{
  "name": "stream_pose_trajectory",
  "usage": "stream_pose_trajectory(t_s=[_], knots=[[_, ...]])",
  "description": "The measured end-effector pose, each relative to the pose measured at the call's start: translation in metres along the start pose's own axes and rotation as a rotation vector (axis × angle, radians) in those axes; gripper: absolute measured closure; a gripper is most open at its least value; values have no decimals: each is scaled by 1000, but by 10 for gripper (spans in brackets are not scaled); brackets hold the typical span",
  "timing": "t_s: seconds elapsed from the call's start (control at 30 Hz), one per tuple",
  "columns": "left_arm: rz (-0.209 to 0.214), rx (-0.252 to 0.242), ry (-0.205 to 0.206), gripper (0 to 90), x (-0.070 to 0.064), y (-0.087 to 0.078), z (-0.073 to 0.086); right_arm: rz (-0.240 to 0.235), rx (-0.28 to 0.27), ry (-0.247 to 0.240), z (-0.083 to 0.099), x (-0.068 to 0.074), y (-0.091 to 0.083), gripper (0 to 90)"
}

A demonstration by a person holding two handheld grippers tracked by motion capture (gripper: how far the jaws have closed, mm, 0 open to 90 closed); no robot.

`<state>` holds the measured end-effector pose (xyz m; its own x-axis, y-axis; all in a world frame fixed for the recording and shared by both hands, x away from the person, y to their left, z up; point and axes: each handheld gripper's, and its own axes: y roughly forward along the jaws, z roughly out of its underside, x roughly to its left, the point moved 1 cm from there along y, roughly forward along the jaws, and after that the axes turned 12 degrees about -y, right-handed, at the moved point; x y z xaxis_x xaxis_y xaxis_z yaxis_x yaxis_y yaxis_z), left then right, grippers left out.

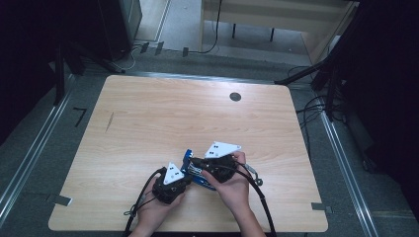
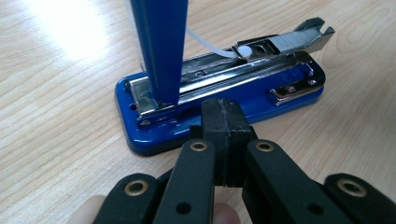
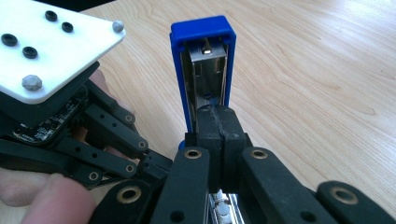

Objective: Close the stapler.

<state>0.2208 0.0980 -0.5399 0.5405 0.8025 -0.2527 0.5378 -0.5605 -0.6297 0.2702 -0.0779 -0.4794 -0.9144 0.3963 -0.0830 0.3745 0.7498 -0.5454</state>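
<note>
One blue stapler (image 2: 219,100) — lid raised — between two closed claws.

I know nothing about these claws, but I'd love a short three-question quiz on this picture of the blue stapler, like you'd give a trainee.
1. True or false: the lid of the blue stapler stands swung up from its base.
2. In the left gripper view, the left claw has its jaws: A) wide apart, B) pressed together, C) around a pen.
3. Fill in: the stapler rests on a ______ table.

Key
1. True: the lid rises upright while the base lies flat, with the staple strip exposed.
2. B. The right claw is pressed together too.
3. Wooden.
</note>
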Motion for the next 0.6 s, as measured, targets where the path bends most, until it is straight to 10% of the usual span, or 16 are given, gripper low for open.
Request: stream_pose_trajectory(t_s=[0.6], knots=[[14,-41,-42,900,4,-2,-1,36,-13,-4,-25,-14,-21,900]])
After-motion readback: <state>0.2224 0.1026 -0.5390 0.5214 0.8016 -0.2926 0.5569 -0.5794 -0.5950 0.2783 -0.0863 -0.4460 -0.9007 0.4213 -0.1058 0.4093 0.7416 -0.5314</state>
